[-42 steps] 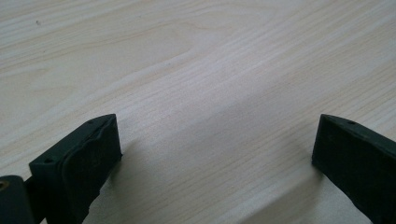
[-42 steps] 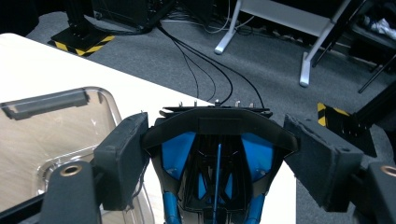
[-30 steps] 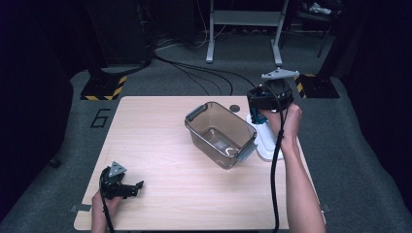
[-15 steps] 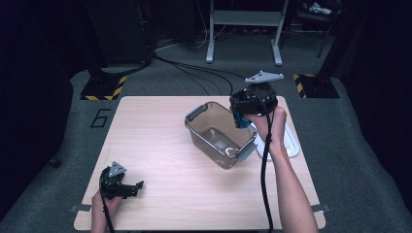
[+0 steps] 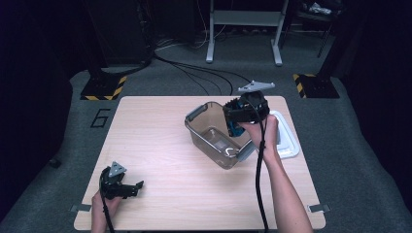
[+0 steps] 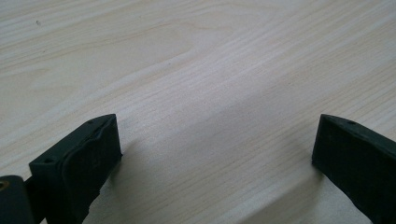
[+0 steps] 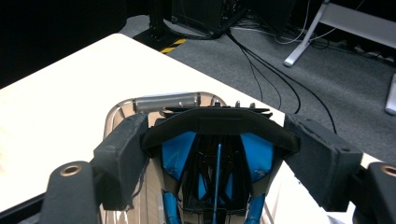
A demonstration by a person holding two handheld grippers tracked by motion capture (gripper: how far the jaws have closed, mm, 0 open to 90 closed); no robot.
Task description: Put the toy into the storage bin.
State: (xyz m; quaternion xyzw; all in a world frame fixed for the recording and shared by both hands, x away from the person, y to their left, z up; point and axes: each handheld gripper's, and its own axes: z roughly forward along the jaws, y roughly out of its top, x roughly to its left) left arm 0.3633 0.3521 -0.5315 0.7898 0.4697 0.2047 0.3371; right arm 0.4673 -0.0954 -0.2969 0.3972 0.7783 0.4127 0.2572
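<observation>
A pale wood-grain table stands on grey carpet in a dark room; a figure 6 is marked on the floor at its far left, beside a stand foot with yellow-and-black hazard tape. Black cables run across the floor towards a white frame at the far side, and a second hazard-taped foot sits far right. On the near left corner of the table the left gripper rests in a hand, its jaws set wide apart over bare wood with nothing between them. Right of centre stands a clear plastic container with grey end handles, its white lid lying just beside it on the right. The right gripper is held over the container's right half; its padded jaws are partly apart and pressed against both sides of a black-and-blue tool, which hangs above the container's open mouth. The hand and trailing cable hide part of the container's right wall.
</observation>
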